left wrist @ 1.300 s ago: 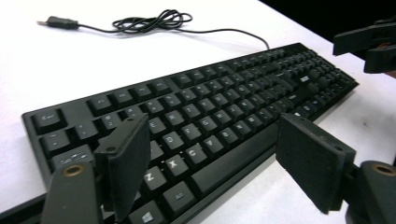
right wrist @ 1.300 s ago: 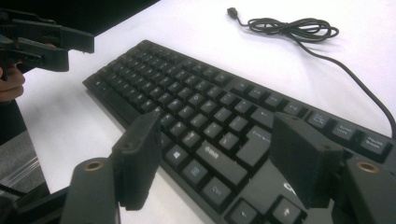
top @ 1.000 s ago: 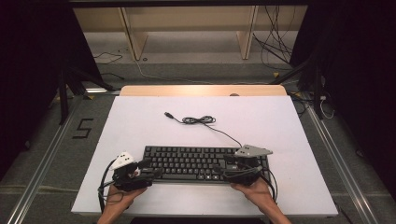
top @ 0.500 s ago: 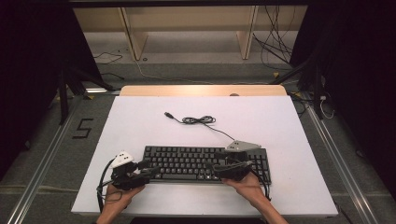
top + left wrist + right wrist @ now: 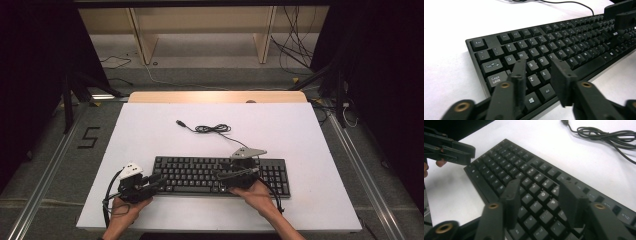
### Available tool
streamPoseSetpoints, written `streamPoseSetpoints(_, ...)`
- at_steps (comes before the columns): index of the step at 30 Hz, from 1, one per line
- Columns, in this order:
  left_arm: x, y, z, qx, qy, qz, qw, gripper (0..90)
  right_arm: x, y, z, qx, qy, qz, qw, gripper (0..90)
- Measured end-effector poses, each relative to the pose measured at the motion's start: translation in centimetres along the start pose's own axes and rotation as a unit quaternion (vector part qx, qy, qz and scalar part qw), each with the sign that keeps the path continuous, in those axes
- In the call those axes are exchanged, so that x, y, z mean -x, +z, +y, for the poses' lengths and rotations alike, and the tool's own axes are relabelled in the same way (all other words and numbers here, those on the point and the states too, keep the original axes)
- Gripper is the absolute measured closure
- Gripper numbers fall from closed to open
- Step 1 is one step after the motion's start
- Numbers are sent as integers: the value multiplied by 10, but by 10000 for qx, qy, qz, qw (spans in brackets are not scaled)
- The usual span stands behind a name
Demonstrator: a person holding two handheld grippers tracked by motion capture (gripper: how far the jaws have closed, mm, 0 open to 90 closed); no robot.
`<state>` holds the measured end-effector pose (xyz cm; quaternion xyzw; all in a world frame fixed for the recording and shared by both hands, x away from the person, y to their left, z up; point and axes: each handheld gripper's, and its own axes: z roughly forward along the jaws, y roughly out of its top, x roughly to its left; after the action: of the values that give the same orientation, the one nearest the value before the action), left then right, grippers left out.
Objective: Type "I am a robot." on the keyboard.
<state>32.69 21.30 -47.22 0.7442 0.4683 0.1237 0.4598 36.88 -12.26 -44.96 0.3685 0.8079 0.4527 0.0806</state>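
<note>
Both grippers' fingers have just been narrowing, empty, above the black keyboard [image 5: 220,175]: left gripper [image 5: 159,182] at its end, right gripper [image 5: 221,176] now mid-board, seemingly poised to press keys.

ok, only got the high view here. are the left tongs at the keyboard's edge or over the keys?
Observer: Over the keys. In the left gripper view the left tongs straddle S, Z and X on the keyboard. The jaws are apart, have just been closing, and grip nothing.
Operator: right tongs?
Observer: In the right gripper view the right tongs are above the letter keys. Their jaws are also apart, have just been closing, and grip nothing.
Operator: legends readable?
Observer: Yes, Caps Lock reads clearly.
</note>
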Motion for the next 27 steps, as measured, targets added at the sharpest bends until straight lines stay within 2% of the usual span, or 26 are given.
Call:
streamPoseSetpoints(6,-2,0,0,-65,19,21,10000,756,-4,10,4,-81,-48,25,10000,662)
streamPoseSetpoints(8,-3,1,0,-98,25,60,9999,771,-4,12,4,-96,-60,24,9999,679)
streamPoseSetpoints(15,-6,2,-1,-232,53,265,9994,886,-5,25,9,-228,-32,8,9997,840)
streamPoseSetpoints(20,-9,4,-1,-322,57,338,9989,889,-4,33,10,-317,8,-63,9995,898)
streamPoseSetpoints(27,-11,5,-2,-416,81,393,9983,889,-5,42,11,-431,-11,-137,9990,900)
